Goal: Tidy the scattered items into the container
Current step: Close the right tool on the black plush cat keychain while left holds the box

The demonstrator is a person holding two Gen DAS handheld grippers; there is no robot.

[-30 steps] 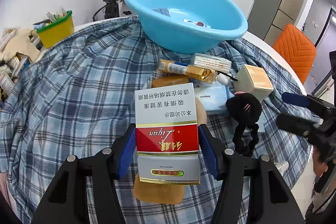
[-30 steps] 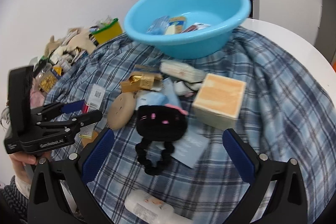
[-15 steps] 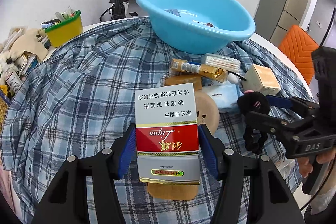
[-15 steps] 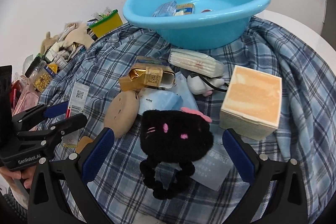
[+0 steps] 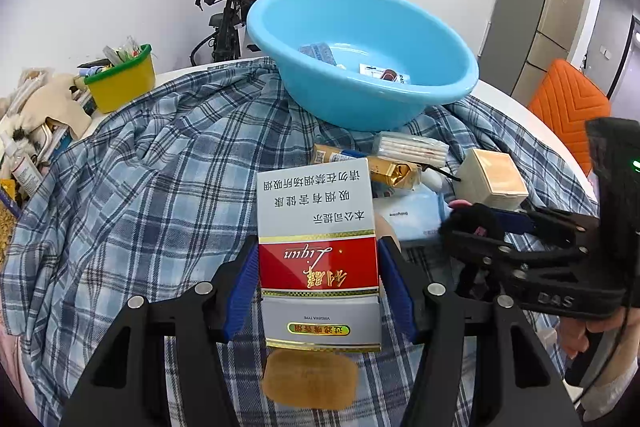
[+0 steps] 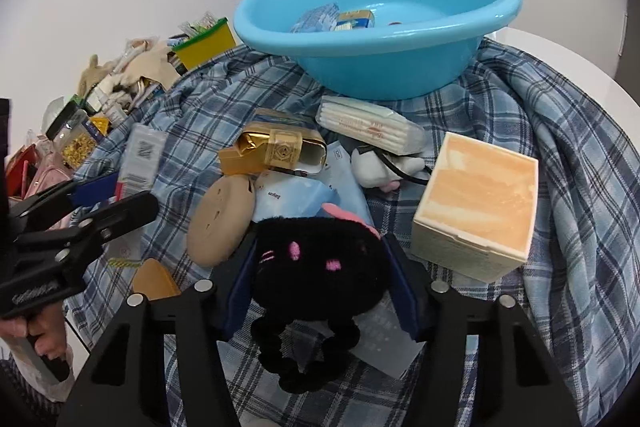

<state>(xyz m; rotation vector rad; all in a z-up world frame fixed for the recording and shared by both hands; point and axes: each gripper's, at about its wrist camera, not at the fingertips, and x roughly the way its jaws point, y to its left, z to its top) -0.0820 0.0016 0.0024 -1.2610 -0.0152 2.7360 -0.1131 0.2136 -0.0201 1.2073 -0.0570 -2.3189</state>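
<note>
My left gripper point(image 5: 318, 283) is shut on a red and white cigarette box point(image 5: 318, 251), held above the plaid cloth. My right gripper point(image 6: 320, 275) has closed on a black plush toy with pink marks point(image 6: 316, 259); its blue pads press both sides. The right gripper also shows at the right of the left wrist view, on the black plush point(image 5: 474, 223). The blue basin point(image 5: 360, 59) stands at the back with a few small packets inside. A peach cube box point(image 6: 478, 215), a gold pack point(image 6: 272, 151), a white tissue pack point(image 6: 368, 125) and a tan round pad point(image 6: 222, 219) lie on the cloth.
A yellow bin point(image 5: 122, 83) and a heap of clutter sit at the table's left edge. A white plush point(image 6: 384, 165) and a blue wipes pack point(image 6: 296, 195) lie among the items. An orange chair point(image 5: 568, 111) stands at the right. A tan patch point(image 5: 308, 379) lies below the box.
My right gripper came down over the black plush and its jaws went from wide open to shut on it. The left gripper kept its hold on the cigarette box and tilted up slightly.
</note>
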